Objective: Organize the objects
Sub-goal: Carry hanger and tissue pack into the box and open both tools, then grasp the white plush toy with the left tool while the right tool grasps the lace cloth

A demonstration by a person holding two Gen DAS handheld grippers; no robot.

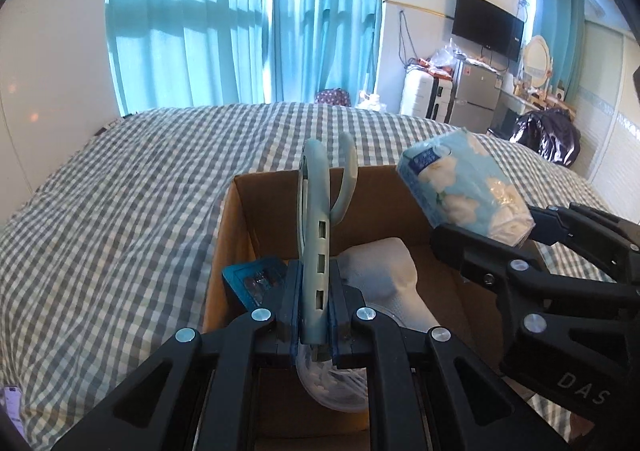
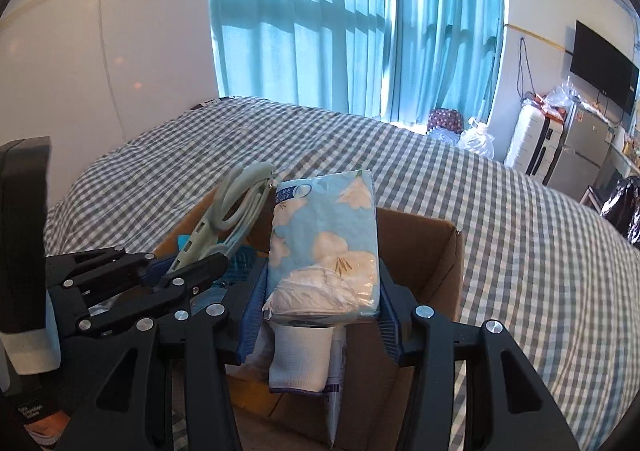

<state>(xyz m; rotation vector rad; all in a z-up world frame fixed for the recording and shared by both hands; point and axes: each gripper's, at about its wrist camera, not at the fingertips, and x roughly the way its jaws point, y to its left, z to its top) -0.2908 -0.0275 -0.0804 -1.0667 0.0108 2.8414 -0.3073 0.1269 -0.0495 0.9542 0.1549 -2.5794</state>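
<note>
My left gripper is shut on a pale grey-green plastic clothes hanger, held upright over an open cardboard box on the bed. The left gripper and the hanger also show in the right wrist view. My right gripper is shut on a blue tissue pack with white flowers, held over the same box. The right gripper and the tissue pack show at the right of the left wrist view. In the box lie a white sock, a blue item and a clear plastic container.
The box stands on a grey-and-white checked bed sheet. Blue curtains hang behind the bed. A fridge, suitcases, a wall TV and a black bag stand at the far right.
</note>
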